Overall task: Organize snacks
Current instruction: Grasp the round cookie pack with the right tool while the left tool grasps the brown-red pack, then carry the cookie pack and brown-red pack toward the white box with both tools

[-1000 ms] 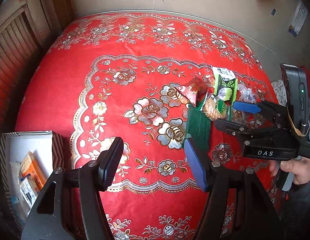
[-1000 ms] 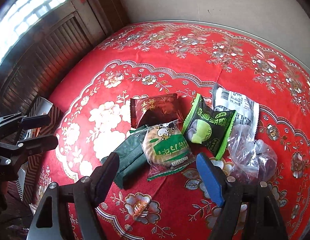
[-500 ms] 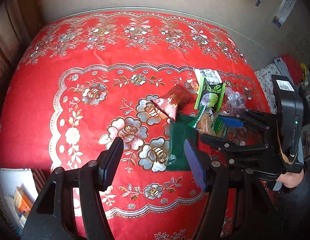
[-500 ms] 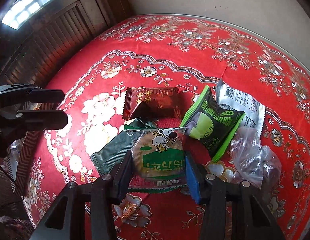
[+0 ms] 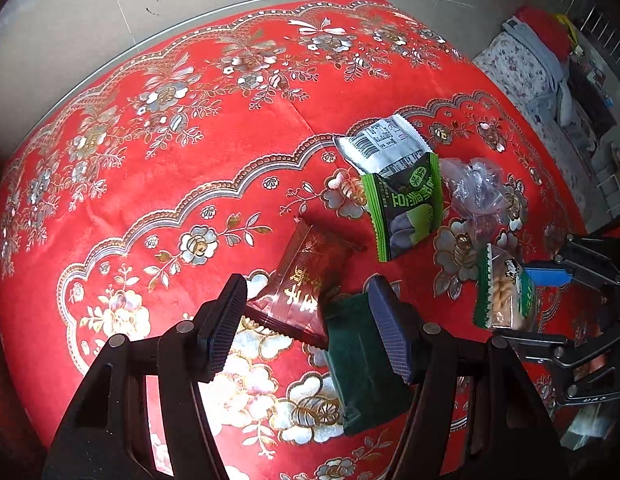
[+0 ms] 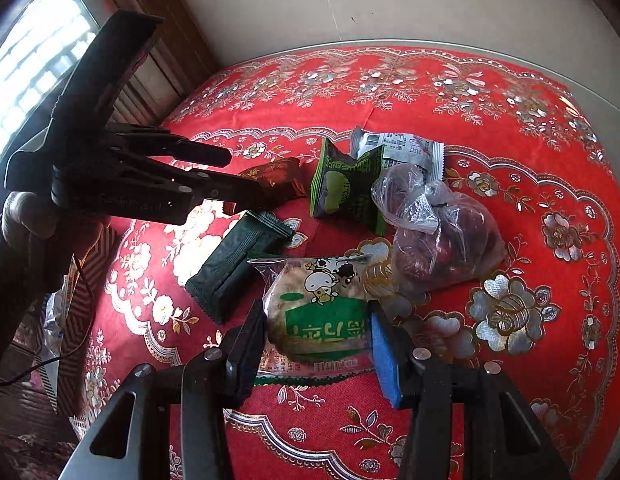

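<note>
Currently my right tool (image 6: 316, 350) pinches the cow-print cracker packet (image 6: 322, 312) by its sides, low over the red surface (image 6: 510, 92). My left tool (image 5: 306, 330) gapes wide above the maroon packet (image 5: 306, 284). Slick film could slip free; squeezing harder might crush the crackers.

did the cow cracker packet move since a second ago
Yes. The cow cracker packet, gripped by the right gripper, has come off the dark green packet toward the bag of red fruit.
</note>
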`<action>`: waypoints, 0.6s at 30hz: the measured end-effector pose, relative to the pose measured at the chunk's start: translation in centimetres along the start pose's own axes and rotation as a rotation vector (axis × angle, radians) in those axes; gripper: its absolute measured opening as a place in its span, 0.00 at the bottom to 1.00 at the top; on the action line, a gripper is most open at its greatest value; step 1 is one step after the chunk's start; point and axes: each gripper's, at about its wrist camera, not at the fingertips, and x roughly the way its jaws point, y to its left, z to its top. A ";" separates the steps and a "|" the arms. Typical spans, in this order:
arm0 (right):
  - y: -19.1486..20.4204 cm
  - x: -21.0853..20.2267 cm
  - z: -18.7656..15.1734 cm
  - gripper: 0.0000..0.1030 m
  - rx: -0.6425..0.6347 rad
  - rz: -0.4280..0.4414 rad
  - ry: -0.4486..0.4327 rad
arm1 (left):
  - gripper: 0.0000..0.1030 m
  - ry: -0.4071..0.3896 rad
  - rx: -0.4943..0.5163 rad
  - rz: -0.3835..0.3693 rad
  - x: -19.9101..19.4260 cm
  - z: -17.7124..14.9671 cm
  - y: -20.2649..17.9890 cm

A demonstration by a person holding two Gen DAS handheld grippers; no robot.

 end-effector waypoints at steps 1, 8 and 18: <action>-0.1 0.0 0.0 0.46 0.011 -0.003 -0.001 | 0.62 0.006 -0.001 -0.012 0.4 0.3 0.1; -0.6 0.2 -1.0 0.46 0.048 -0.001 -0.012 | 0.32 0.018 0.017 0.024 2.3 0.0 0.2; -0.6 -0.6 -2.0 0.46 0.061 -0.009 -0.039 | 0.31 -0.033 -0.093 0.075 0.1 -1.4 0.9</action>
